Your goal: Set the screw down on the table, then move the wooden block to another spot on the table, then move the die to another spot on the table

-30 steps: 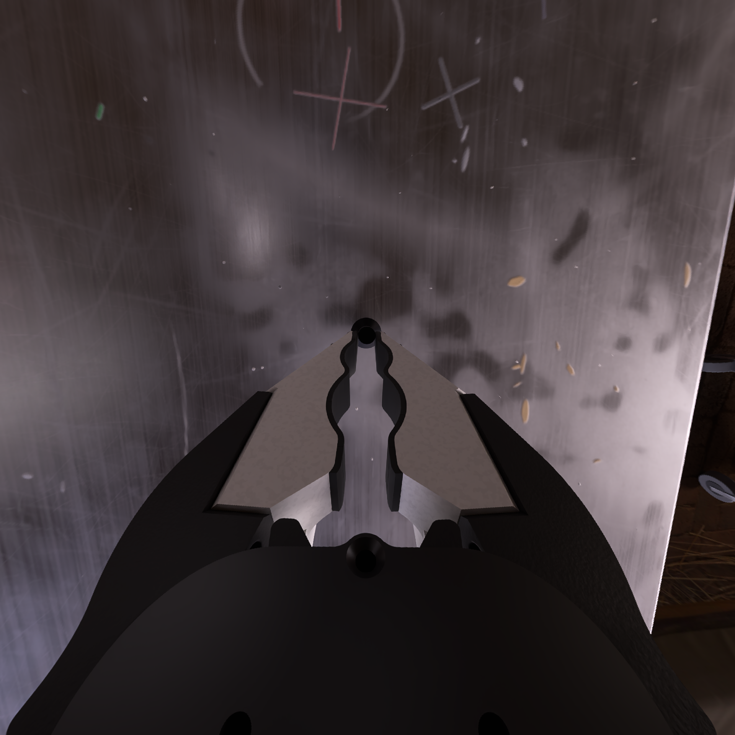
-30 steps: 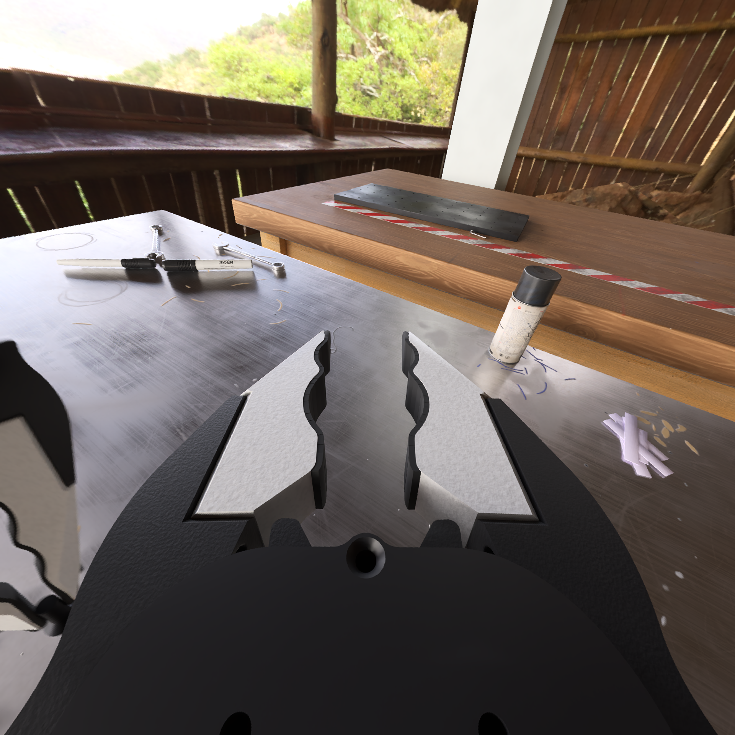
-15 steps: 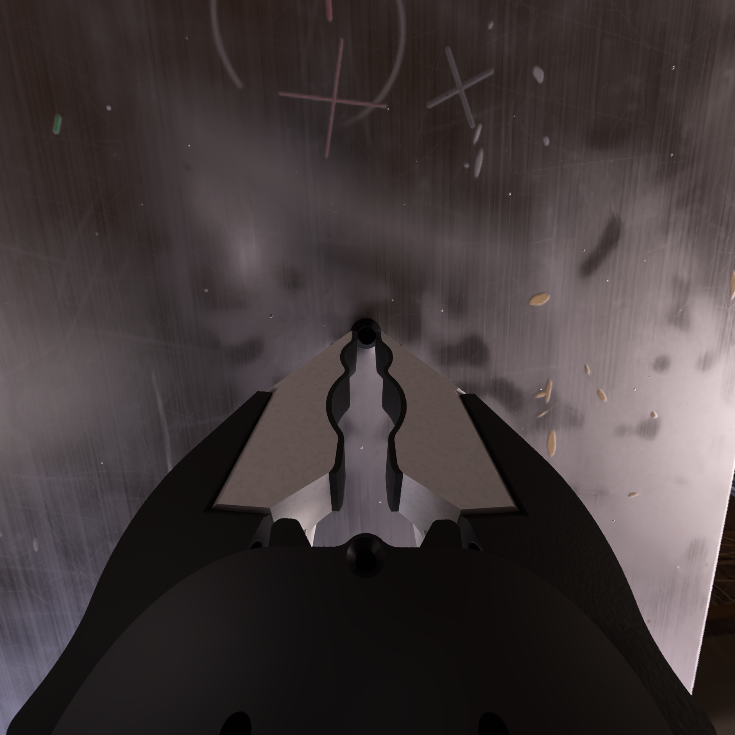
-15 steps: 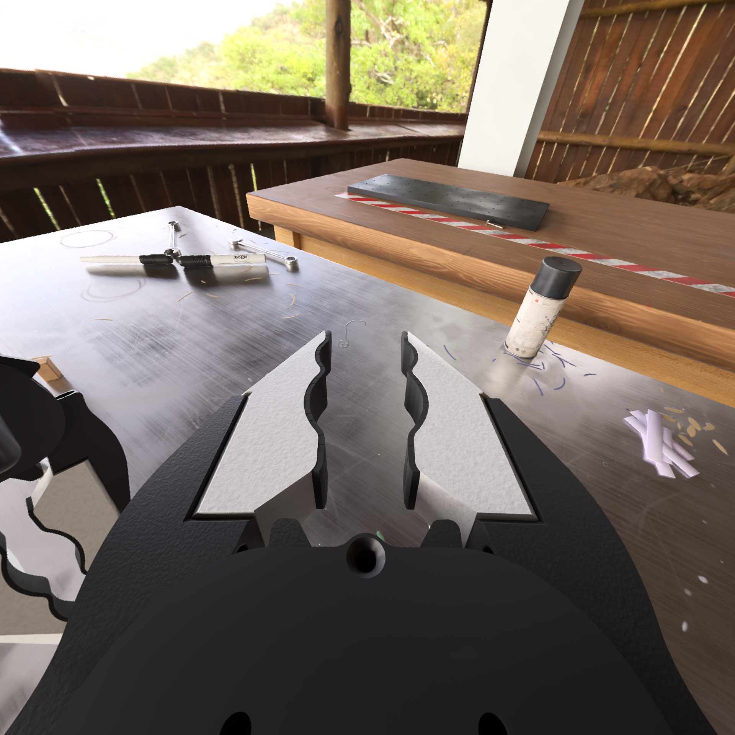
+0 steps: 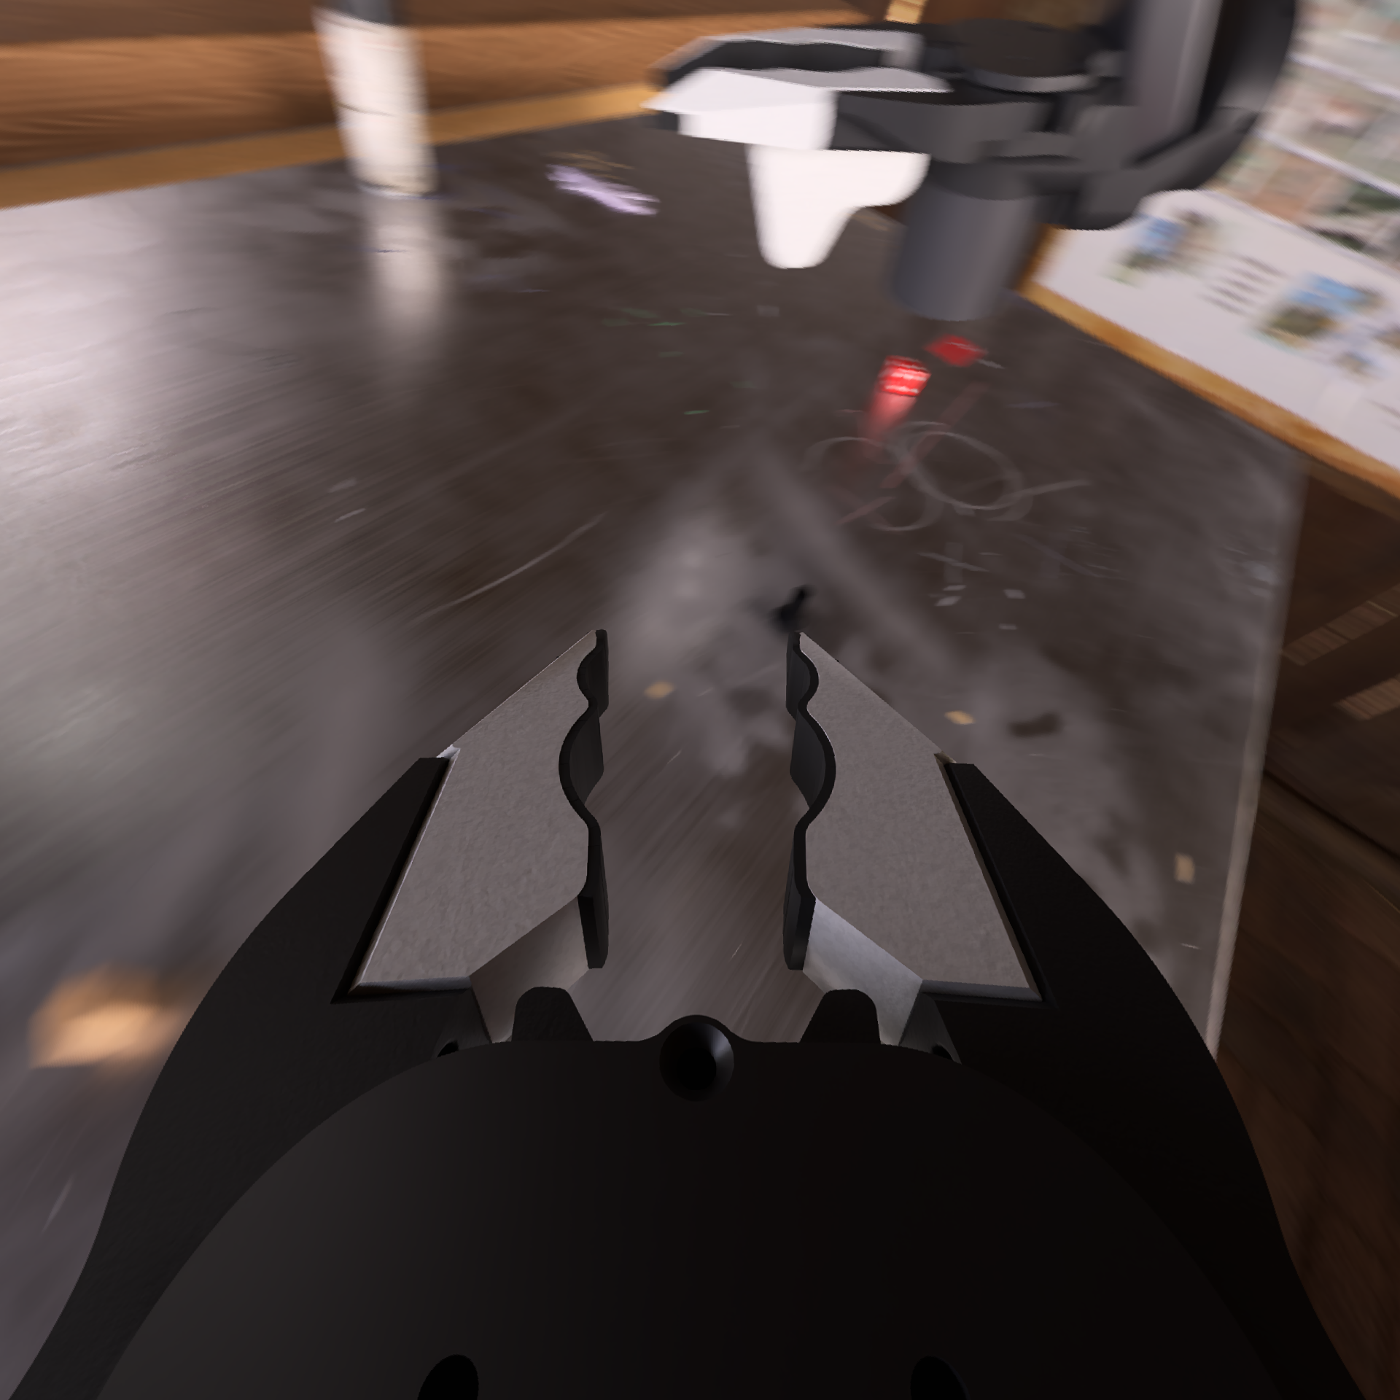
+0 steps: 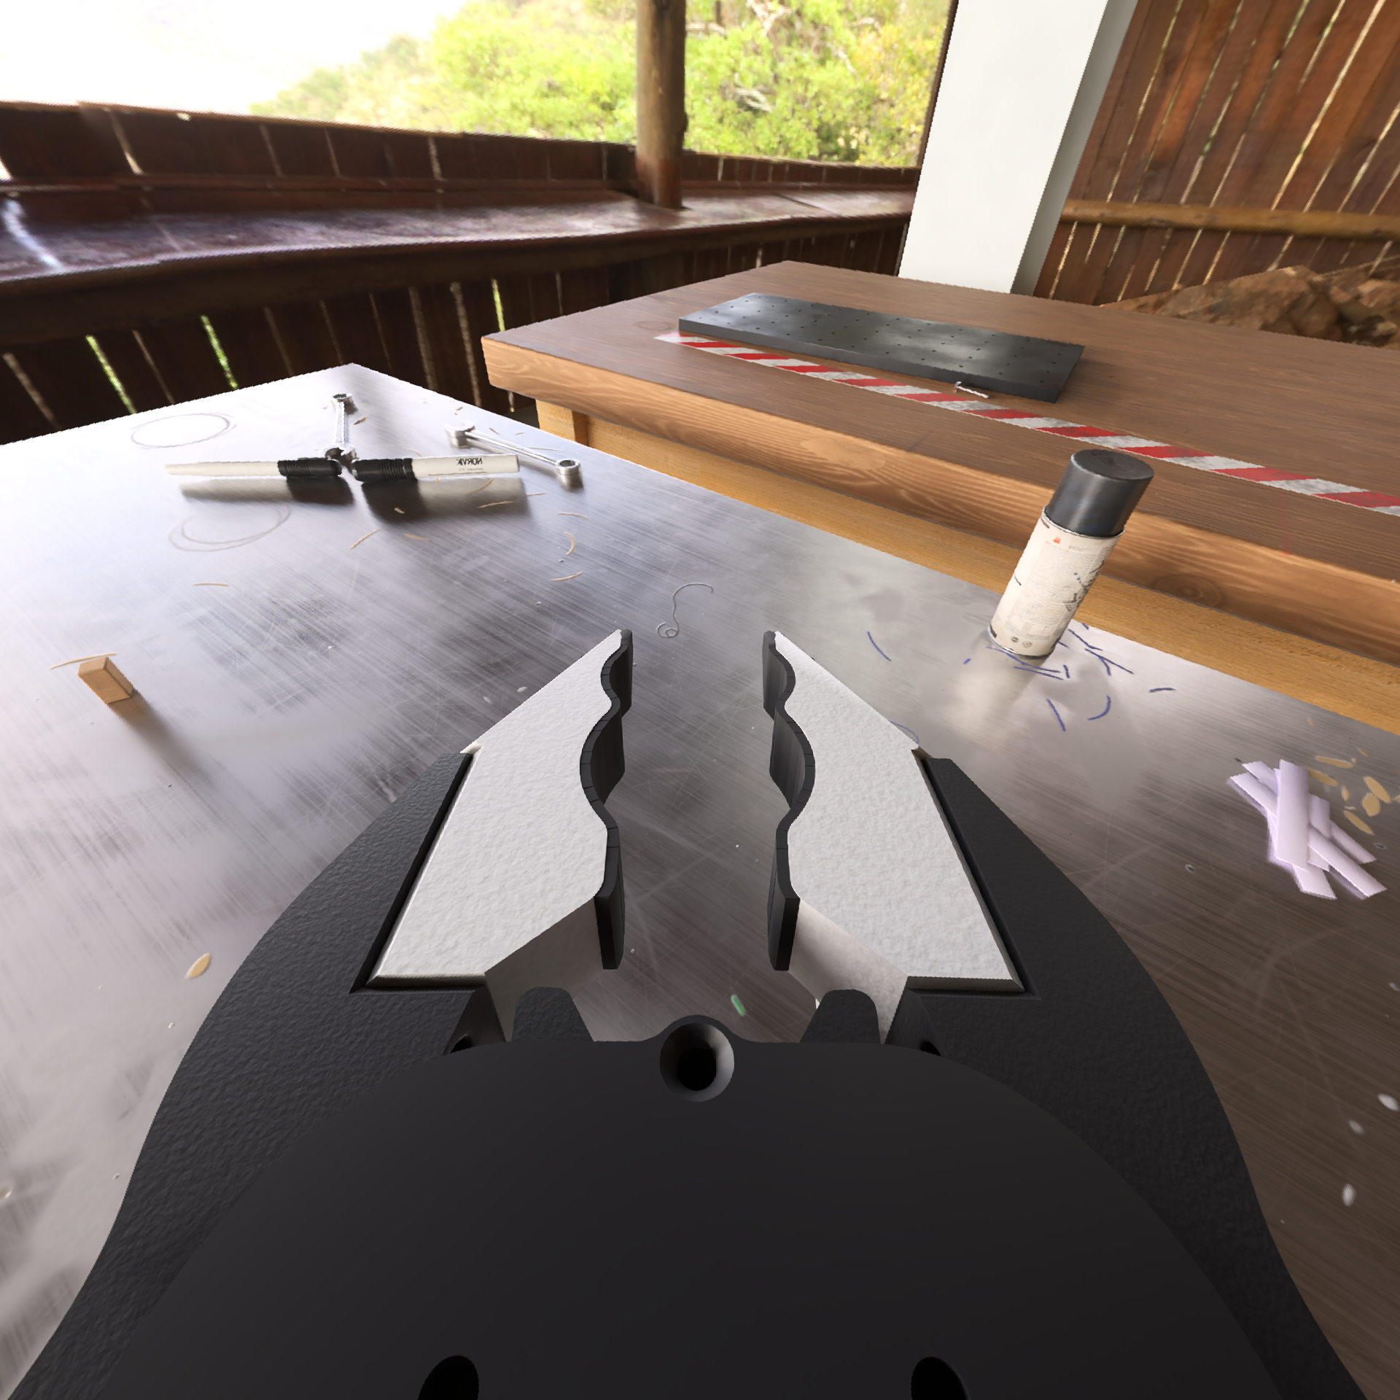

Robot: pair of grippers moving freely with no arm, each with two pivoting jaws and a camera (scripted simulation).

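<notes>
In the left wrist view my left gripper (image 5: 697,651) is open and empty, low over the metal table (image 5: 303,530). A small black screw (image 5: 792,602) lies on the table just past my right fingertip. A red die (image 5: 901,377) sits farther off, blurred, below my right gripper (image 5: 765,129). A tan blur at lower left is the wooden block (image 5: 98,1015). In the right wrist view my right gripper (image 6: 697,644) is open and empty above the table. The wooden block (image 6: 106,678) lies far to its left.
A spray can (image 6: 1068,553) stands by the wooden bench (image 6: 833,470) at the right. Two markers (image 6: 341,470) and wrenches (image 6: 523,454) lie at the far left. White strips (image 6: 1303,826) lie at the right. A printed sheet (image 5: 1212,303) lies past the table's right edge.
My left gripper has opened and let go of the screw, which now lies on the table. Its view has swung up from looking straight down. It has left the right wrist view.
</notes>
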